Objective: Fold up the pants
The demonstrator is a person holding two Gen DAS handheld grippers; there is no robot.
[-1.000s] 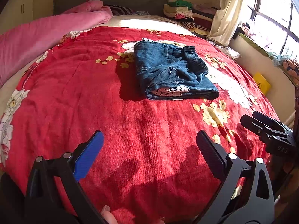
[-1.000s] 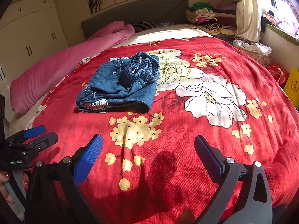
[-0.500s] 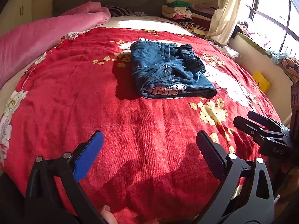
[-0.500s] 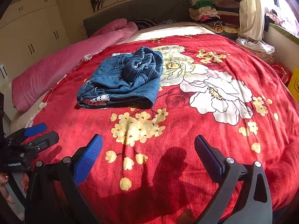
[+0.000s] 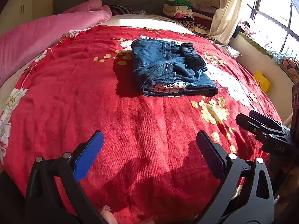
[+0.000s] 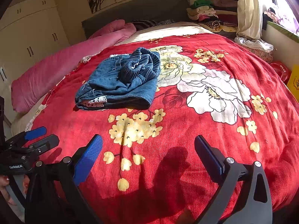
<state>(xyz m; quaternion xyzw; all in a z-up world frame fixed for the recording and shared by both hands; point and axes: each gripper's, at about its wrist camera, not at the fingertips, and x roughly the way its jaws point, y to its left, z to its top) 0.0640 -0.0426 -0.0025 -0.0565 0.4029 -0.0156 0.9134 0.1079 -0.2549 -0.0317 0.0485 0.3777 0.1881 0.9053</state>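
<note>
The left gripper [image 5: 149, 145] is spread wide with nothing between its fingers, hovering over the near edge of the red flowered blanket [image 5: 78, 93]. The right gripper [image 6: 148, 149] is likewise spread wide and holds nothing, above a cluster of yellow flowers on the same blanket. Each shows in the other's view: the right one at the far right edge of the left camera, the left one at the lower left of the right camera, a hand [image 6: 4, 183] around its handle.

The pants [image 5: 170, 72], blue denim, lie folded into a thick bundle in the middle of the bed, well ahead of both grippers and touched by neither. From the left gripper they sit ahead and slightly right; from the right gripper, ahead and to the left. A strip of white lace shows at the bundle's near edge.

A pink quilt [image 6: 61, 65] lies along the left side, and stacked clothes [image 6: 205, 13] sit beyond the head of the bed.
</note>
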